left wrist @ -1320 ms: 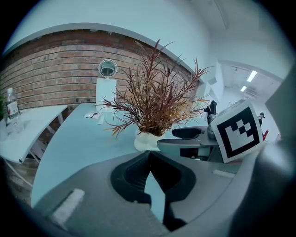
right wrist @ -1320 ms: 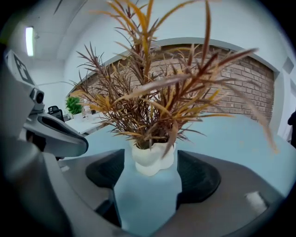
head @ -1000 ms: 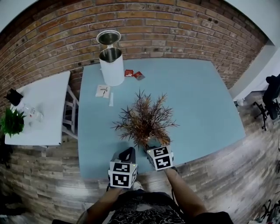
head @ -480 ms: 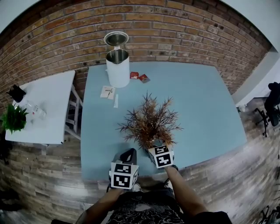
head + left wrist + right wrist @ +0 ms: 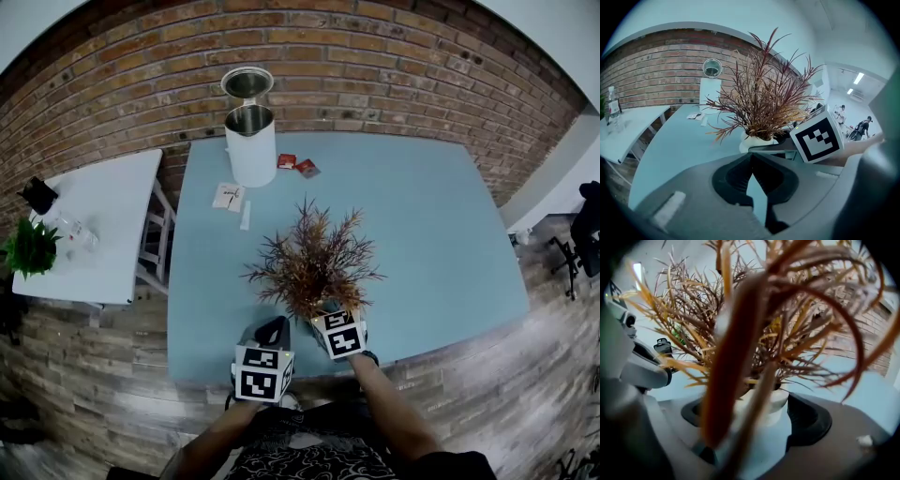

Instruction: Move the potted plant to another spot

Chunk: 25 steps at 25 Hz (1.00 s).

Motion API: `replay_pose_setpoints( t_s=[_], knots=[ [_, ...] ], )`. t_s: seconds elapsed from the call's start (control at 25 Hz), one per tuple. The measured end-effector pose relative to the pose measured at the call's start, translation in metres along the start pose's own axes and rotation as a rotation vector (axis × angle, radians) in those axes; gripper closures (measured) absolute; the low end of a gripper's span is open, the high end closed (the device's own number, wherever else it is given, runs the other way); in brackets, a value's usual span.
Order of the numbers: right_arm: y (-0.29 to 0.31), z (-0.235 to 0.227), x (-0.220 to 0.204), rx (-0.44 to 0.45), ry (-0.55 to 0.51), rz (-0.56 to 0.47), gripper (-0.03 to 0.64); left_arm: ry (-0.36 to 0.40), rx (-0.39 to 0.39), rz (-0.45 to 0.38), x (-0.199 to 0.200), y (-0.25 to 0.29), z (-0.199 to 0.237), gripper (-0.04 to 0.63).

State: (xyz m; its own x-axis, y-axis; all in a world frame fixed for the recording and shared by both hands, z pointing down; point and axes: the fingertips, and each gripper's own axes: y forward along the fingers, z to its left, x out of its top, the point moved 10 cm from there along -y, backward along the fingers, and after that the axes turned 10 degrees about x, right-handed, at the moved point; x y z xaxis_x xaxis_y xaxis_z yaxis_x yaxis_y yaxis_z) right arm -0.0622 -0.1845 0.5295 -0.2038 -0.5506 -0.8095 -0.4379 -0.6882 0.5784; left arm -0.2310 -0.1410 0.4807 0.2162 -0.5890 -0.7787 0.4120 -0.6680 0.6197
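Observation:
The potted plant (image 5: 314,262), with reddish-brown spiky leaves in a small white pot (image 5: 761,408), stands on the blue table (image 5: 422,225) near its front edge. My right gripper (image 5: 325,309) reaches in under the leaves. Its jaws stand wide on either side of the pot, and the pads do not seem to press on it. In the right gripper view, blurred leaves hide part of the left pad. My left gripper (image 5: 274,330) hangs just left of the plant, shut and empty. In the left gripper view its tips (image 5: 751,157) meet, with the pot (image 5: 757,140) and the right gripper's marker cube (image 5: 818,139) beyond.
A white bin (image 5: 248,141) with its lid up stands at the table's far edge by the brick wall. Near it lie two red packets (image 5: 295,165), a paper card (image 5: 225,195) and a white stick (image 5: 246,216). A white side table (image 5: 94,225) stands to the left.
The plant and both grippers stay where they were at the table's front edge. Only the head view has shifted a little.

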Motion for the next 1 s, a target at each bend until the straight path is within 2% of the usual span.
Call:
replay_pose_setpoints(
  t_s=[0.52,1.0],
  knots=[
    [-0.008,-0.021,-0.004,0.095,-0.069,0.019,0.161,-0.046,0.092,0.004,0.007,0.011,-0.033,0.595],
    [-0.017,-0.051,-0.005,0.132,-0.096,0.024,0.163,-0.073,0.133,0.014,0.013,0.024,-0.067,0.595]
  ],
)
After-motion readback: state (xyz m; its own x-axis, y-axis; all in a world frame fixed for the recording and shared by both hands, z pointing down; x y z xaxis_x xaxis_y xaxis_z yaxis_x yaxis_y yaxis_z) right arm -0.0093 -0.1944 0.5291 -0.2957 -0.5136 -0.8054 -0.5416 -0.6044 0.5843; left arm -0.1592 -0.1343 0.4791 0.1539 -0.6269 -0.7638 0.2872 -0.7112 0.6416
